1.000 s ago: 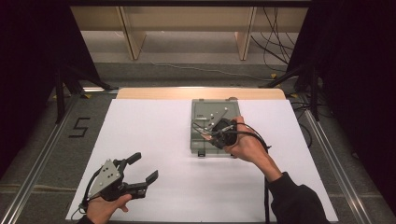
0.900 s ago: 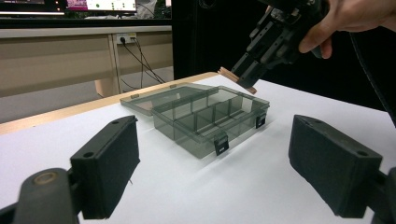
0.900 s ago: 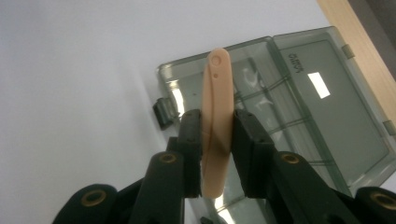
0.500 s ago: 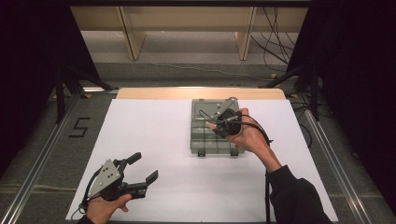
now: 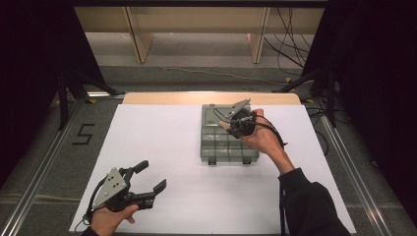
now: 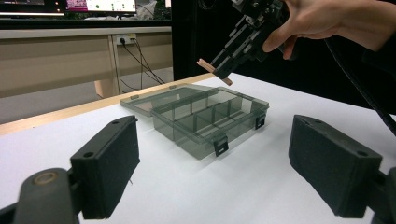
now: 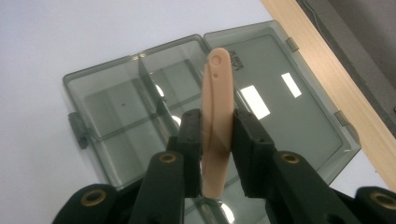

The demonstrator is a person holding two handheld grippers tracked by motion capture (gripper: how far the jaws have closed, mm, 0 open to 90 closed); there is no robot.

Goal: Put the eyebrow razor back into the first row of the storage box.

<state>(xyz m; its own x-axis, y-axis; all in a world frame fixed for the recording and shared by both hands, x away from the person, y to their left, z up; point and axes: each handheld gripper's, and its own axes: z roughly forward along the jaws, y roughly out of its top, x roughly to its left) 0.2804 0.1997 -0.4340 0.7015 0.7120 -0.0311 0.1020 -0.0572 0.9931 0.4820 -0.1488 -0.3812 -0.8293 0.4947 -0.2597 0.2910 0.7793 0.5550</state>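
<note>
The right hand-held gripper (image 5: 231, 119) is clamped on a slim, flesh-coloured plastic stick (image 7: 216, 126), which stands on edge between the two black jaws and juts out past them, its rounded tip bearing a small hole. It hangs in the air above an open, smoky-grey compartment box (image 5: 227, 143) that sits on the white surface (image 5: 162, 142), toward the far right of the sheet, with its clear lid (image 7: 285, 102) folded flat behind it toward the wooden edge. From the left gripper view the stick (image 6: 213, 71) is tilted, well clear of the box (image 6: 210, 122), over its far side near the hinge. The compartments look empty, as far as the tinted walls let one tell. The step in hand reads as carrying the stick to the box to set it in one of the cells. The next move probably calls for bringing the stick over a long enough cell, laying it closer to level so it fits between the dividers, lowering it, and only then opening the jaws. The left hand-held gripper (image 5: 150, 182) rests low at the near left of the surface, its jaws spread wide with nothing between them, well apart from the box.
</note>
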